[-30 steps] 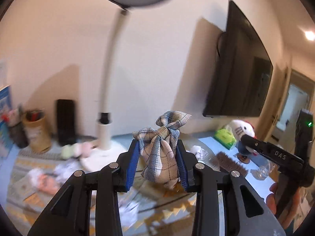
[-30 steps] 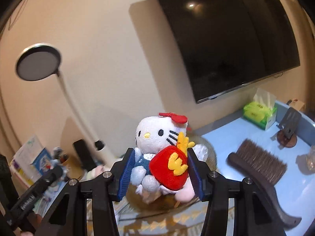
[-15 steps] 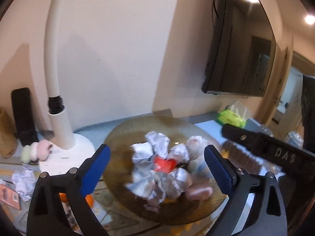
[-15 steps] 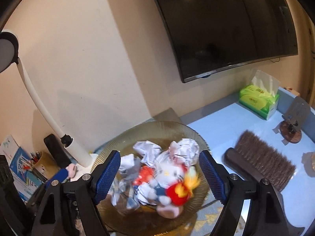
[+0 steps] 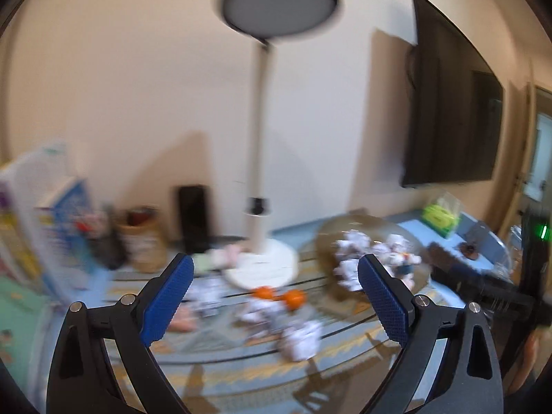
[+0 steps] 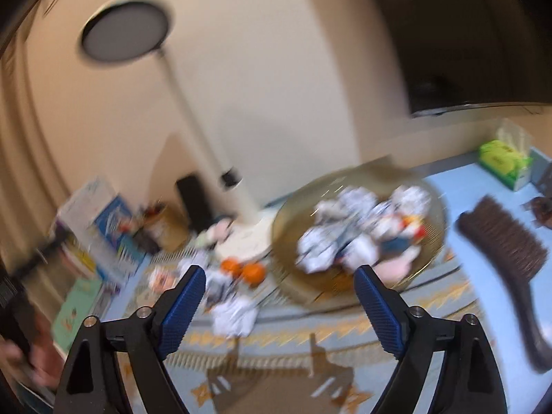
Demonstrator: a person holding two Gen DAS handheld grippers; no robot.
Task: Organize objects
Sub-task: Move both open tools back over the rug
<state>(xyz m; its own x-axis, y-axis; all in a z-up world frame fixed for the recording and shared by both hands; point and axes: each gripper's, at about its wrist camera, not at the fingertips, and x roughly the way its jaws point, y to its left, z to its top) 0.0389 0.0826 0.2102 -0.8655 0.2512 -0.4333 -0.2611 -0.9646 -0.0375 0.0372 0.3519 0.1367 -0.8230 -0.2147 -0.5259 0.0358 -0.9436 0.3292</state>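
Both views are blurred by motion. A wide amber glass bowl [image 6: 286, 241] holds crumpled paper balls, a checked cloth pouch and a white plush cat [image 6: 403, 227]. The same bowl [image 5: 324, 238] appears at the right of the left wrist view. My left gripper [image 5: 276, 277] is open and holds nothing, above loose paper balls [image 5: 300, 339] and two small oranges [image 5: 293, 298]. My right gripper [image 6: 279, 288] is open too, with nothing between its blue pads, in front of the bowl. Two oranges [image 6: 253, 272] and a paper ball [image 6: 234, 312] lie near its left finger.
A white desk lamp [image 5: 257, 179] stands behind the oranges. Books [image 6: 96, 227], a pen cup [image 5: 141, 245] and a black box [image 5: 195, 212] sit at the left. A brown brush [image 6: 503, 245] and a green tissue box [image 6: 503, 164] lie right. A TV [image 5: 452, 127] hangs on the wall.
A second ago my left gripper held the checked pouch and my right held the plush cat. Both were let go into the bowl. Both grippers have since pulled back and swung left.
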